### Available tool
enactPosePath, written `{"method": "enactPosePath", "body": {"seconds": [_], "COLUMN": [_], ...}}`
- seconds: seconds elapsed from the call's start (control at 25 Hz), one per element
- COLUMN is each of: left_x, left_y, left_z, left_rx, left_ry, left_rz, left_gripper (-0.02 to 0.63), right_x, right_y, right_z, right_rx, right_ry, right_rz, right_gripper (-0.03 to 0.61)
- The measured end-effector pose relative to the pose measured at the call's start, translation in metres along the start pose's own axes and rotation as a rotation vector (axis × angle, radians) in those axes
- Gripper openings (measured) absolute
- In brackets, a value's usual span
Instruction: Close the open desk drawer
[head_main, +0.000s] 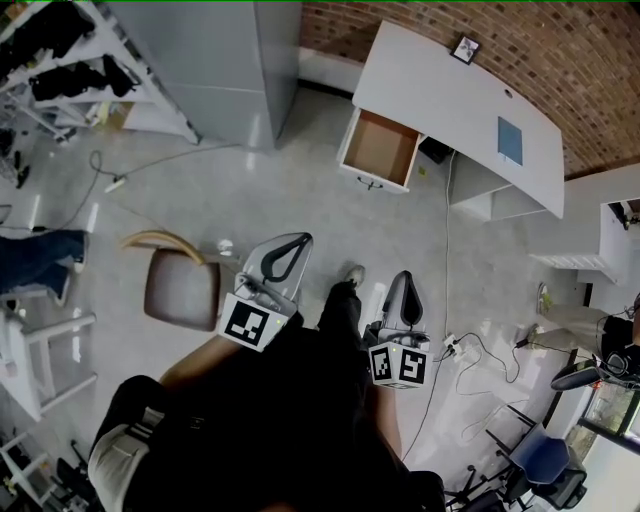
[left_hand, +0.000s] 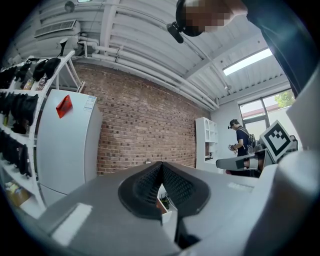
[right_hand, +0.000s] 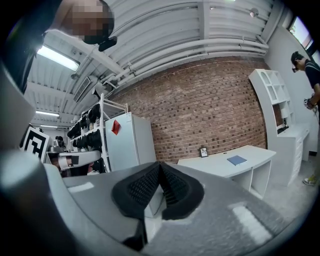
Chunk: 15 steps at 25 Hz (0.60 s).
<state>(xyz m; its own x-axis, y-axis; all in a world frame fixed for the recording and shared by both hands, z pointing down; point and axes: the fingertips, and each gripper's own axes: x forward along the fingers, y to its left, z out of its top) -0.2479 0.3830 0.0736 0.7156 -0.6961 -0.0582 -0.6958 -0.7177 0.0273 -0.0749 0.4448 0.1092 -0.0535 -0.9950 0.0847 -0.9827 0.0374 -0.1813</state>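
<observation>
Wood-lined and white-fronted, the drawer (head_main: 378, 148) stands pulled well out from the left end of the white bench (head_main: 470, 95), at about 1 o'clock in the head view. Its box looks empty. Its front panel (head_main: 373, 180) faces down the picture toward the person, so its line of travel runs back under the bench between 12 and 1 o'clock.

Grey floor (head_main: 300, 200) lies between that front and both tools, and neither is near it yet. From the left tool (head_main: 285, 250) the drawer lies at about 1 o'clock; from the right tool (head_main: 404, 290) it lies at about 12 o'clock. Neither looks clearly nearer. Drawn back toward the person, the drawer's line of travel seems to pass between the two tools.

Each tool has its jaws pressed together with nothing between them, as each gripper view shows. Both point level toward the brick wall behind the bench.

Judging from this, the coming move is an approach across the floor, then a straight push on the front panel along that line. A push off that line could skew the drawer.
</observation>
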Motion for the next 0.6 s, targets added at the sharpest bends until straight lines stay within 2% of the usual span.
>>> {"method": "enactPosePath", "body": {"seconds": [0.28,0.6], "left_x": [0.036,0.114], "left_y": [0.012,0.032], "left_z": [-0.011,-0.017], "left_rx": [0.011,-0.003], "left_ry": [0.015,0.040], "left_rz": [0.015,0.044], "left_gripper": [0.012,0.012], "right_x": [0.037,0.111], "right_y": [-0.021,-0.064], "right_z": [-0.002,0.009], "right_rx": [0.015,0.015], "right_ry": [0.003,0.032], "right_rz": [0.022,0.056], "right_gripper": [0.002,0.002]}}
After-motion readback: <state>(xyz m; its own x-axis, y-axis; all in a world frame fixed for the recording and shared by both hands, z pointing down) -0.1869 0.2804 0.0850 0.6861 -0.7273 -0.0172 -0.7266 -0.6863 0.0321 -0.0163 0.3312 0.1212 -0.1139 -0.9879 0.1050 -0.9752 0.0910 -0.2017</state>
